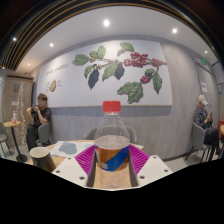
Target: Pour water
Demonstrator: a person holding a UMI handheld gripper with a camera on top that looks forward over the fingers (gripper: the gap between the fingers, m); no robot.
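The gripper [112, 168] has its 2 fingers closed on a bottle [112, 140] with a red cap, held up straight above the table [70, 150] near a cup [42, 157], so no pouring has begun yet.

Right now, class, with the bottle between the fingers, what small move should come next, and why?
Probably carry the bottle toward the cup beside it. The gripper looks shut on the bottle, whose red cap is still on, so that may need removing before water can be poured.
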